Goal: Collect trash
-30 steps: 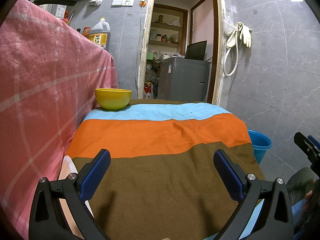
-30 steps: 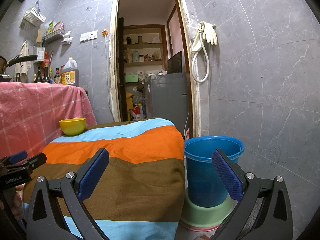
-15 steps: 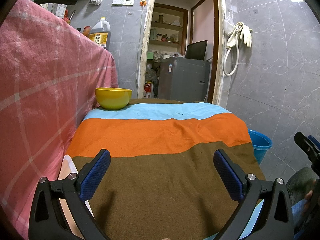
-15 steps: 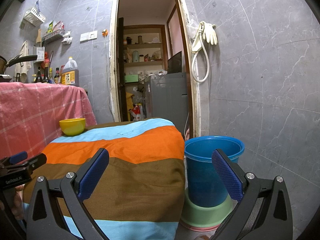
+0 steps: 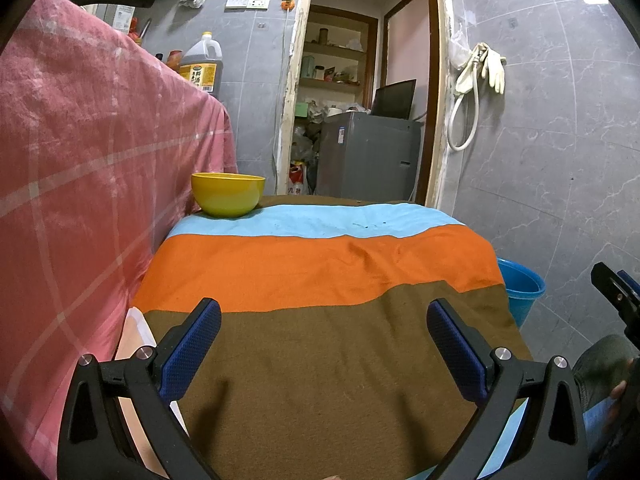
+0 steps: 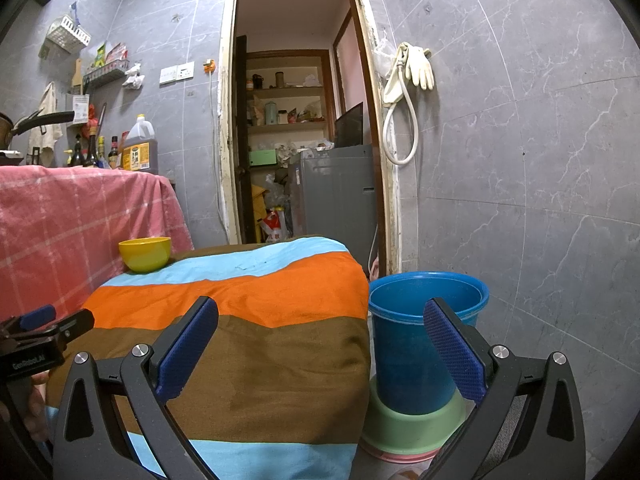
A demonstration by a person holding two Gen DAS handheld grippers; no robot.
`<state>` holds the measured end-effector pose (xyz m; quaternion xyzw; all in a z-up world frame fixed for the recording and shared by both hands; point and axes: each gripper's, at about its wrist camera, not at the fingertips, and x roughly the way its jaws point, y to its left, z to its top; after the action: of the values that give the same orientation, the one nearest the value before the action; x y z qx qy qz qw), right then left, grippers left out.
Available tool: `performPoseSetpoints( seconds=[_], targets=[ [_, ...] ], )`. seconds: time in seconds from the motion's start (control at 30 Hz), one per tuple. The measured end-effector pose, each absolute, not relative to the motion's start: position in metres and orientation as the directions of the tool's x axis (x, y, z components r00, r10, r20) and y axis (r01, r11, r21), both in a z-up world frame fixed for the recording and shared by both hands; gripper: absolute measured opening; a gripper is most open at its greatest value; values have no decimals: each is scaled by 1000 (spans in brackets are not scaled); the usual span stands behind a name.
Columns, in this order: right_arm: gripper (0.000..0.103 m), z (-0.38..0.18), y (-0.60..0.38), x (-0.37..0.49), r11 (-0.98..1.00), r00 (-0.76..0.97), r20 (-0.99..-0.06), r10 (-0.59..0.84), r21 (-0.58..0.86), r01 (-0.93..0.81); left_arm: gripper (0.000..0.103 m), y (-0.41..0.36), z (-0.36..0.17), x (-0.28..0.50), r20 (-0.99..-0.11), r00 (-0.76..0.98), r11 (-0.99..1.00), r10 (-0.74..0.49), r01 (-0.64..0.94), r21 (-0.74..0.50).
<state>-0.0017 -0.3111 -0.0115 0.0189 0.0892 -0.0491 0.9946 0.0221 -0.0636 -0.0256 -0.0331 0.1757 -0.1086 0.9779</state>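
1. Blue bucket (image 6: 424, 344), the one likely trash holder in view, stands on the floor just beside the right edge of the striped cloth (image 6: 256, 320), its base nested in a green basin (image 6: 412, 424) that sits in a pink one. No loose trash can be made out on or around the striped cloth.
2. In the left wrist view only the bucket's rim (image 5: 522, 284) shows, peeking past the cloth's right edge.
3. Left gripper (image 5: 324, 344) hovers over the brown band at the near end of the striped cloth (image 5: 320, 264), its blue-padded fingers spread wide with nothing between them.
4. Right gripper (image 6: 322, 344) is off the cloth's right front corner, fingers equally wide apart and empty; its left finger lies over the cloth, its right finger over the bucket.
5. A yellow bowl (image 5: 227, 193) rests on the light blue band at the far left corner of the striped cloth, close against the pink checked cloth (image 5: 80, 184) that rises along the left side.
6. Beyond the far end of the striped cloth an open doorway shows a grey appliance (image 6: 336, 196) and shelves.
7. White rubber gloves (image 6: 416, 66) hang on the wall, above and right of the cloth's far end.
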Motion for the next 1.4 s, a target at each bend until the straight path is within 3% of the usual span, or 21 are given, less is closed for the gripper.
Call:
performPoseSetpoints(
  seconds=[1.4],
  targets=[
    [103, -10, -300, -3, 994, 978, -186, -96, 37, 105, 101, -71, -26, 20, -340, 921, 980, -191, 158, -123]
  ],
)
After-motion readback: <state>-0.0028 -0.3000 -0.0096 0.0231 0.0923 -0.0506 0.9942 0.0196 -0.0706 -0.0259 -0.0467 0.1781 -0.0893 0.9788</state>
